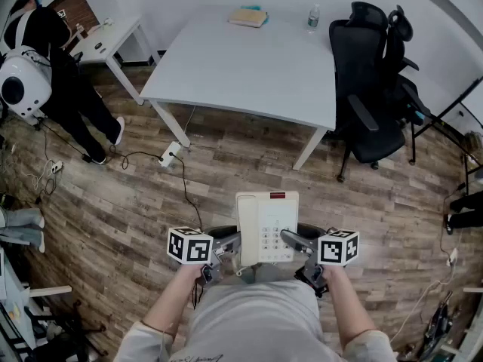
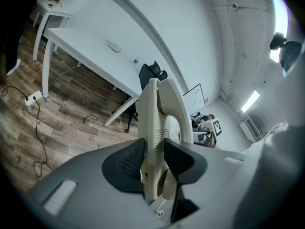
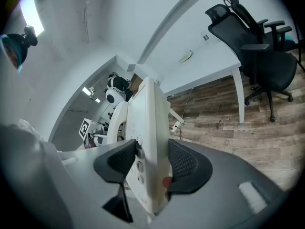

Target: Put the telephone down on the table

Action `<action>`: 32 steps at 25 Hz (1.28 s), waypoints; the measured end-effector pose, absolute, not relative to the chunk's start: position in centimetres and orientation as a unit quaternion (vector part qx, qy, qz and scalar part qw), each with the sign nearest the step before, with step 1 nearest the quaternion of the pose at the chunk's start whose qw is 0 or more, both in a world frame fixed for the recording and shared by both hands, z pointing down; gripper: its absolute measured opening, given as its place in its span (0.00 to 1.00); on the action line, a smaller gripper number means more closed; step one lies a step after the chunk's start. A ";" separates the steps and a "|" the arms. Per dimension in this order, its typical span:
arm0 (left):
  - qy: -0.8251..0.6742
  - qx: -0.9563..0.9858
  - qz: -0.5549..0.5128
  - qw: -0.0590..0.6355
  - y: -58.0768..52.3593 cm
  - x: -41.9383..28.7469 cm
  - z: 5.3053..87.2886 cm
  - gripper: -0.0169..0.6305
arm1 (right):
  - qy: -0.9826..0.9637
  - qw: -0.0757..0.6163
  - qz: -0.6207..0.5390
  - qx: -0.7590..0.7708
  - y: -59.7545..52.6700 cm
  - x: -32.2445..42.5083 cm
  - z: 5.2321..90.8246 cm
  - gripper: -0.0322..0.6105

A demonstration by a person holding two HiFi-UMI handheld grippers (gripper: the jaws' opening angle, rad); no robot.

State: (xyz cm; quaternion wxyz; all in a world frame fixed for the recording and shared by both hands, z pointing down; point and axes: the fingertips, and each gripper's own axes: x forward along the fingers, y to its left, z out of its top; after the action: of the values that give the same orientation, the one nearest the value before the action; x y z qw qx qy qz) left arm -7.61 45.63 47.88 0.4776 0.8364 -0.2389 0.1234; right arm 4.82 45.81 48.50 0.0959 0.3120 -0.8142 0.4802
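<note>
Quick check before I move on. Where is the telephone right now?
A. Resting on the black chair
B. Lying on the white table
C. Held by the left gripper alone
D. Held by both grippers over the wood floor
D: the telephone is clamped on one side by the left gripper and on the other by the right gripper. It is over the wood floor, short of the white table.

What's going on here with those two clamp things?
A person holds a white telephone between two hand-held grippers: the left gripper clamps one side edge, the right gripper the other. It hangs in the air over the wooden floor. The white table stands ahead, so it isn't set down yet.
</note>
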 end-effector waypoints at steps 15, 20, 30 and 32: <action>-0.252 0.831 0.127 0.480 47.0 -6.8 47.7 0.25 | -0.821 0.108 0.473 0.300 46.9 5.6 48.1 0.39; -0.255 0.830 0.121 0.481 46.4 -6.0 47.5 0.25 | -0.831 0.114 0.458 0.296 45.9 6.3 47.7 0.40; -0.276 0.828 0.119 0.473 44.7 -3.6 47.6 0.25 | -0.837 0.115 0.452 0.286 44.0 8.7 47.9 0.40; -0.279 0.829 0.116 0.471 44.2 -3.0 47.5 0.25 | -0.838 0.114 0.453 0.284 43.4 9.4 47.9 0.40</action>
State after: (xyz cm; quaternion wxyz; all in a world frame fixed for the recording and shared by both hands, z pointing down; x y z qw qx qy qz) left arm -3.02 44.21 47.52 0.4710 0.8288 -0.2789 0.1161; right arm 9.36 43.44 47.90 0.1136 0.2838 -0.8375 0.4529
